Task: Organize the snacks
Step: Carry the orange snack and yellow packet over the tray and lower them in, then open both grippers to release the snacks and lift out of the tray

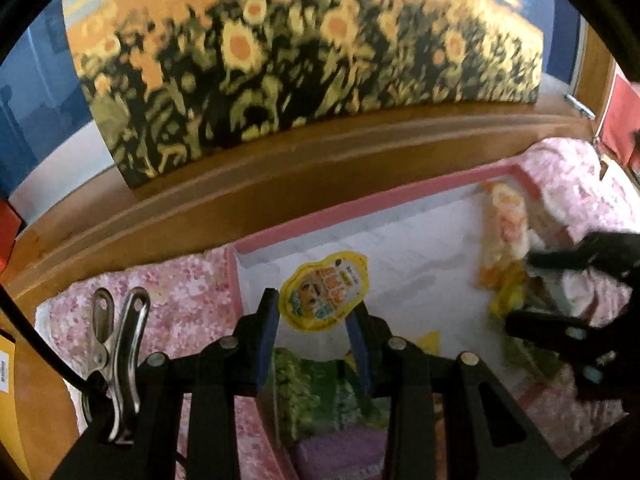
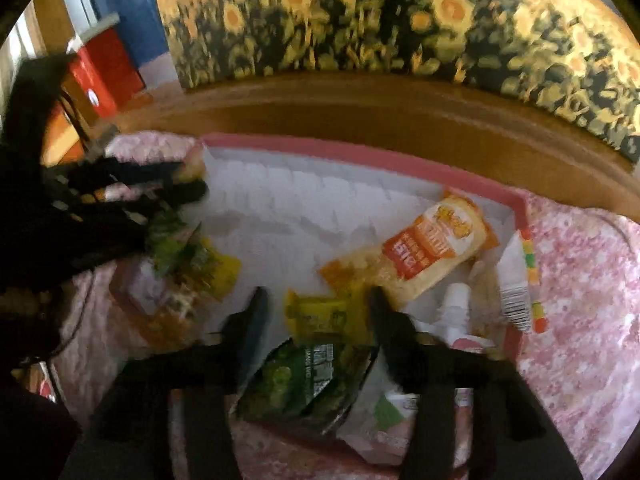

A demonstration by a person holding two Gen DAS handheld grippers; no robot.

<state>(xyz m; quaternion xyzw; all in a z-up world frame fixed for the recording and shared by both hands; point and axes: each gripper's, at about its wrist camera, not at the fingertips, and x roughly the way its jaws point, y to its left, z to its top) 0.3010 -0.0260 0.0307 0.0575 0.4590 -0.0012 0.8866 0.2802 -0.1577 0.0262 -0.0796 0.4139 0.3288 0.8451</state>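
Left gripper (image 1: 314, 316) grips yellow cup (image 1: 325, 291) over pink tray (image 1: 280, 236). Right gripper (image 2: 316, 308) released above green bag (image 2: 304, 384); orange packet (image 2: 424, 252) and sunflower picture (image 1: 304, 64) beyond.

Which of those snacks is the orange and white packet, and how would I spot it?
Look below the sunflower picture to the pink-rimmed tray with its white lining. The orange and white packet lies slantwise near the tray's far right corner. It is the long one, with an orange label panel on a pale wrapper, unlike the small yellow wrapper and green bag nearer the camera.
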